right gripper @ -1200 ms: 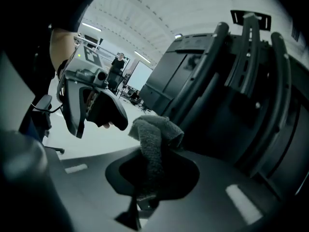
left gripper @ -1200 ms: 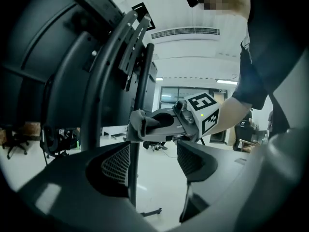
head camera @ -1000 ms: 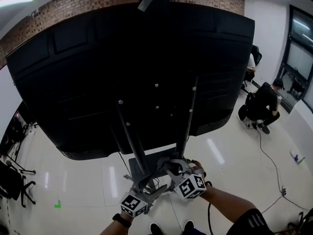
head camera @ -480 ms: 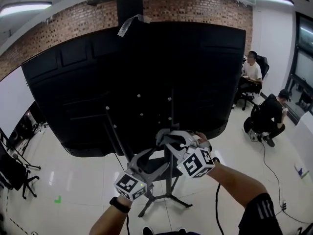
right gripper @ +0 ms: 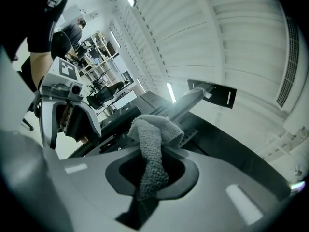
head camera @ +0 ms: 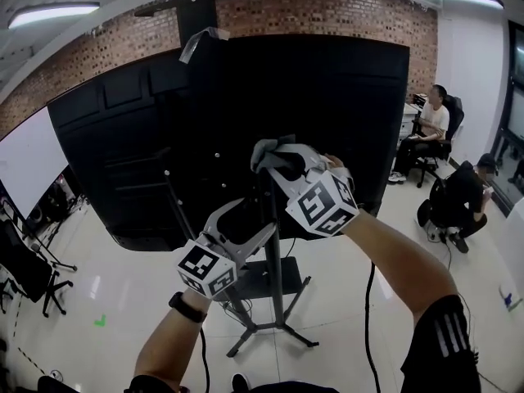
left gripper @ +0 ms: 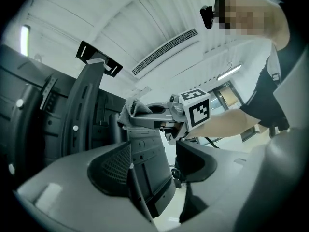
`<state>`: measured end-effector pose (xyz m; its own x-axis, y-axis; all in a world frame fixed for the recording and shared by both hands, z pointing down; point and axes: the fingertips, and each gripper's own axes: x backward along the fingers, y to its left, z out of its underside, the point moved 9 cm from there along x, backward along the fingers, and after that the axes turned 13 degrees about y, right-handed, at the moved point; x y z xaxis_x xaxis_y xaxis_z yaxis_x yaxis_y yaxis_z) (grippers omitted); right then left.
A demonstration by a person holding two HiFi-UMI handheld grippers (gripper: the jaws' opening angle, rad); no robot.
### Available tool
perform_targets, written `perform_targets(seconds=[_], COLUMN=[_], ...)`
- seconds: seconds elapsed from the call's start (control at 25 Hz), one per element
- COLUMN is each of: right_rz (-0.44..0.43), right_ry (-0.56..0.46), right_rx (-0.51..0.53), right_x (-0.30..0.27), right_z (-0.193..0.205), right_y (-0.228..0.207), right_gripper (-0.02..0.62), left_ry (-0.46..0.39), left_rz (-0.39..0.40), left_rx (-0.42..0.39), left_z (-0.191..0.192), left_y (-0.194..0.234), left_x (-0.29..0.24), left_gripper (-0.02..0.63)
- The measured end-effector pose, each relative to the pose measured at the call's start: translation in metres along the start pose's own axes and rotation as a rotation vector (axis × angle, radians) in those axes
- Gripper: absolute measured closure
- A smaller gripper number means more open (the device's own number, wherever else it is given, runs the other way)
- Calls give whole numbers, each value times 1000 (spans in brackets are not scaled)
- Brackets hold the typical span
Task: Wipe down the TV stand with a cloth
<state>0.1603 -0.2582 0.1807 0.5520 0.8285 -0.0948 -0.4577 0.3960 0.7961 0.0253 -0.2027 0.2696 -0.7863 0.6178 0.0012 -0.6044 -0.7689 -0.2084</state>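
Risen higher: right tongs (head camera: 276, 160) pinching one cloth (head camera: 265, 149) | left tongs (head camera: 255, 222) spread, risen too

An open office or lab workspace: a red brick back wall (head camera: 327, 11) under long white ceiling strip lights (head camera: 53, 12), a glossy white tiled floor (head camera: 344, 318), a white slatted ceiling with a long vent grille (left gripper: 164, 52), a person seated on a black office chair (head camera: 434, 127), open shelving racks (right gripper: 99, 45), and a large black flat screen (head camera: 327, 113) on a black metal floor stand (head camera: 274, 293)
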Motion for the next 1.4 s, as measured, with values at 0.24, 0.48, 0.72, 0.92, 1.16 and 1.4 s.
perform_targets(seconds=[0.24, 0.48, 0.72, 0.92, 1.16, 1.4], right_rz=[-7, -3, -25, -61, -160, -178], right_ry=[-17, -19, 52, 110, 148, 160], right_rx=[51, 30, -56, -37, -101, -113], right_x=[-10, -11, -17, -20, -25, -26], right_z=[0, 6, 42, 62, 80, 89], right_y=[-19, -18, -1, 31, 74, 103], right_gripper=[551, 551, 552, 551, 549, 547], left_ry=[36, 65, 95, 124, 151, 174], left_rz=[-63, -75, -54, -26, 17, 39], left_rx=[1, 12, 49, 82, 93, 122], left_z=[-4, 7, 35, 65, 91, 113], left_y=[8, 11, 13, 10, 4, 1], left_x=[-7, -2, 1, 6, 14, 19], left_gripper=[293, 298, 299, 299, 299, 300])
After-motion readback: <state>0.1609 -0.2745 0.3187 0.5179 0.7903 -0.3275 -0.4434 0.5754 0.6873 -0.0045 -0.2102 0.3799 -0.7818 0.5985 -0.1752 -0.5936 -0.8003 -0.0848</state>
